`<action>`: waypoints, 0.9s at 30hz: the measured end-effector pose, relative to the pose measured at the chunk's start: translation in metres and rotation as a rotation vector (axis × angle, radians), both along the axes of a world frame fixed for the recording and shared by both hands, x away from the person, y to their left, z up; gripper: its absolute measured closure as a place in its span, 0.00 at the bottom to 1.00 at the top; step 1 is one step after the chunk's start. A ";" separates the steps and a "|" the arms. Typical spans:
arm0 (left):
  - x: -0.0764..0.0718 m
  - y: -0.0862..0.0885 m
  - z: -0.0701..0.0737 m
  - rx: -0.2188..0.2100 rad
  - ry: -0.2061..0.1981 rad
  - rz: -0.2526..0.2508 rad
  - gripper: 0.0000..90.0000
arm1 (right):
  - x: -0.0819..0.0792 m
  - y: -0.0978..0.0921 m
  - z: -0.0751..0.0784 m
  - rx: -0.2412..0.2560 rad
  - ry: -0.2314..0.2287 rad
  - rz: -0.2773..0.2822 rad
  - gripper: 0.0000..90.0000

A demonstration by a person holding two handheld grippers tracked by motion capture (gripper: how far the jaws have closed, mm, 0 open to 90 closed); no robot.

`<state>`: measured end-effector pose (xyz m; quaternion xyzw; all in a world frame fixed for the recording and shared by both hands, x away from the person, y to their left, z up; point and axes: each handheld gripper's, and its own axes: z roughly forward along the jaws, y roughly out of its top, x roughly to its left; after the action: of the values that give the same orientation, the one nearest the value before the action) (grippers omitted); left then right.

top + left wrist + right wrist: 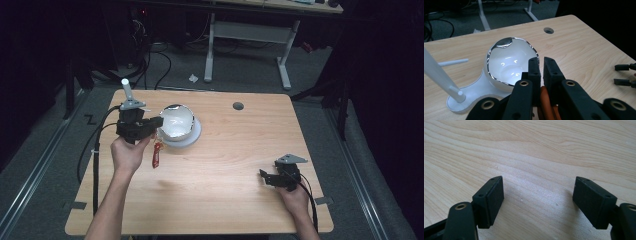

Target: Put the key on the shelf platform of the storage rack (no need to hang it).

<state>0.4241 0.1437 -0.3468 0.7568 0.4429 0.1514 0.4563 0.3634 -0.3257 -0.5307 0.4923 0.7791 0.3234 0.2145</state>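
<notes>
Across the far left part of the desk (235, 165), the high view showed a white stand (192, 137) carrying a tilted white bowl (176, 121), with an upright white peg (127, 90) nearer the left edge. The left tool (159, 122) sat at the bowl's rim. An orange packet (157, 154) hung below it; the left gripper view showed the jaws clenched on that packet (544, 97). Near the front right corner, the right tool (264, 176) rested; the right gripper view showed it (537, 195) released over bare wood.

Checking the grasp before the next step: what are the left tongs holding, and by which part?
The left tongs pinch a white bowl by its near rim.
</notes>
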 end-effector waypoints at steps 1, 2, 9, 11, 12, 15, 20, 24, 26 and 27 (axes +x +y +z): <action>0.000 0.000 0.000 0.000 0.000 0.000 0.94 | 0.000 0.000 0.000 0.000 0.000 0.000 0.28; 0.005 -0.002 0.005 -0.010 0.001 -0.002 0.94 | 0.000 0.000 0.000 -0.001 0.000 0.000 0.28; 0.025 -0.010 0.017 -0.025 0.011 -0.007 0.94 | 0.000 0.000 0.000 -0.001 0.000 0.000 0.28; 0.033 -0.012 0.020 -0.035 0.015 -0.003 0.94 | 0.000 0.000 0.000 -0.001 0.000 0.000 0.28; 0.033 -0.012 0.020 -0.035 0.015 -0.003 0.94 | 0.000 0.000 0.000 -0.001 0.000 0.000 0.28; 0.047 -0.013 0.023 -0.043 0.014 0.014 0.94 | 0.000 0.000 0.000 0.000 0.000 0.000 0.28; 0.064 -0.018 0.026 -0.035 0.028 0.042 0.94 | 0.000 0.000 0.000 -0.001 0.000 0.000 0.28; 0.075 -0.021 0.026 -0.037 0.031 0.062 0.94 | 0.000 0.000 0.000 -0.001 0.000 0.000 0.28; 0.080 -0.022 0.024 -0.040 0.039 0.067 0.94 | 0.000 0.000 0.000 -0.001 0.000 0.000 0.28; 0.080 -0.022 0.024 -0.040 0.039 0.067 0.94 | 0.000 0.000 0.000 -0.001 0.000 0.000 0.28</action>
<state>0.5043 0.1216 -0.3225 0.7352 0.4797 0.1428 0.4572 0.3633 -0.3256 -0.5307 0.4923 0.7792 0.3232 0.2146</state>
